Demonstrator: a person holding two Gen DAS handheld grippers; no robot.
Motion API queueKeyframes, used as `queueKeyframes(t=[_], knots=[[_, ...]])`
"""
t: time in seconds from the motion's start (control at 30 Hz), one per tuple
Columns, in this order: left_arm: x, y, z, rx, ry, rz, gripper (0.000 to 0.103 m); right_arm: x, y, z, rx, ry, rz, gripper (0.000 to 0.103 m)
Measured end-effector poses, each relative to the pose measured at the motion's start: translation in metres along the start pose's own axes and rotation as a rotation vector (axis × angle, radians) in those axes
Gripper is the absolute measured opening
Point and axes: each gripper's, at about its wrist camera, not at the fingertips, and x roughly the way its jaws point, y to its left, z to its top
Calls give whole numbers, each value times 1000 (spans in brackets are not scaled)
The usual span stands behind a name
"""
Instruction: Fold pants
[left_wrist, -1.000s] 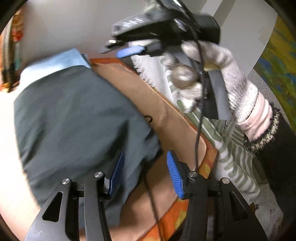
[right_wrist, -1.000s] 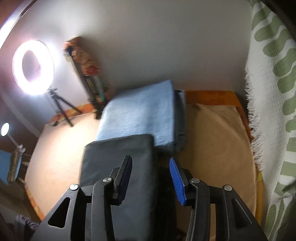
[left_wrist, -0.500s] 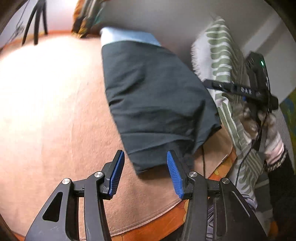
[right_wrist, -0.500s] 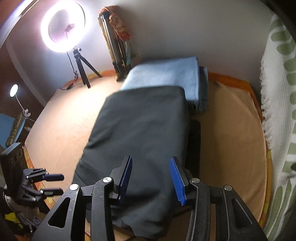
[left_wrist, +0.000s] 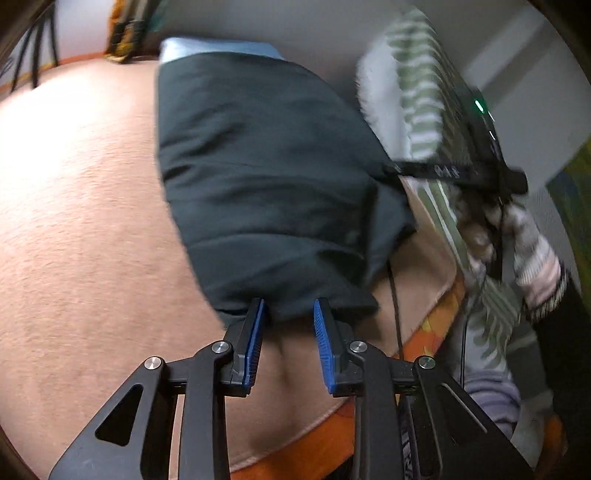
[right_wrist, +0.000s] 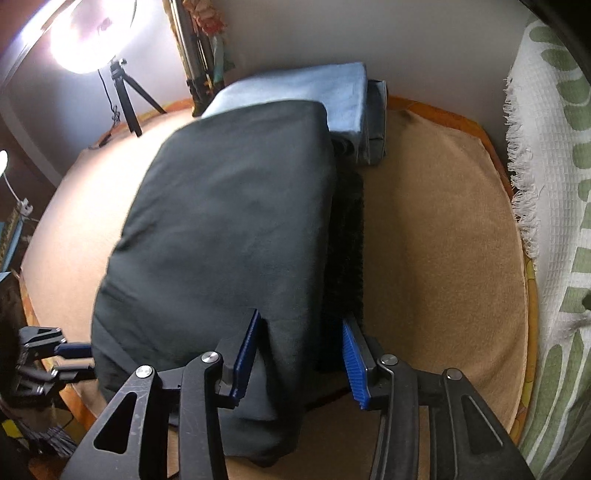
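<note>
While the dark pants (right_wrist: 229, 229) lay folded on the tan blanket (right_wrist: 436, 229), the surroundings ran, from left to right in the right wrist view, as follows. A lit ring lamp (right_wrist: 92, 33) on a small tripod (right_wrist: 125, 96) stood at the far left edge of the blanket, well apart from the pants. Next to it some upright patterned poles (right_wrist: 201, 48) leaned against the wall. A folded light blue cloth (right_wrist: 306, 92) lay at the far end of the pants, its near edge hidden beneath them, with a darker folded piece (right_wrist: 376, 122) just beside it on the right. A white throw with green leaf shapes (right_wrist: 554, 184) hung along the right side, its fringe touching the blanket.

The left gripper (left_wrist: 288, 317) had its jaws just closing around the near hem of the pants; cloth sat between the blue pads, though a gap showed and they did not press it. The right gripper (right_wrist: 301, 332) stood parted over the near right edge of the pants, cloth between its pads without being squeezed. In the left wrist view a gloved hand (left_wrist: 517, 236) held that right gripper at the right edge of the pants.
</note>
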Motion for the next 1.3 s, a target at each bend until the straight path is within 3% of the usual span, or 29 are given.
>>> queueKeyframes(t=[0.2, 0.4, 0.43, 0.47, 0.5, 0.9, 1.3], knots=[[-19, 5, 10, -12, -32, 2, 24, -15, -9, 6, 23, -41, 53, 49], [-29, 32, 35, -34, -53, 49, 30, -22, -31, 21, 89, -95, 107, 79], [-28, 34, 38, -43, -51, 53, 35, -20, -34, 23, 95, -98, 131, 84], [-28, 39, 45, -50, -50, 65, 45, -17, -36, 26, 99, -104, 160, 84], [-28, 42, 49, -52, -54, 76, 47, -14, -38, 29, 101, -105, 171, 84], [-9, 74, 89, -106, -32, 99, 48, 31, -51, 50, 107, -69, 183, 84], [10, 75, 110, -107, -22, 133, 48, 54, -61, 59, 114, -61, 298, 88]])
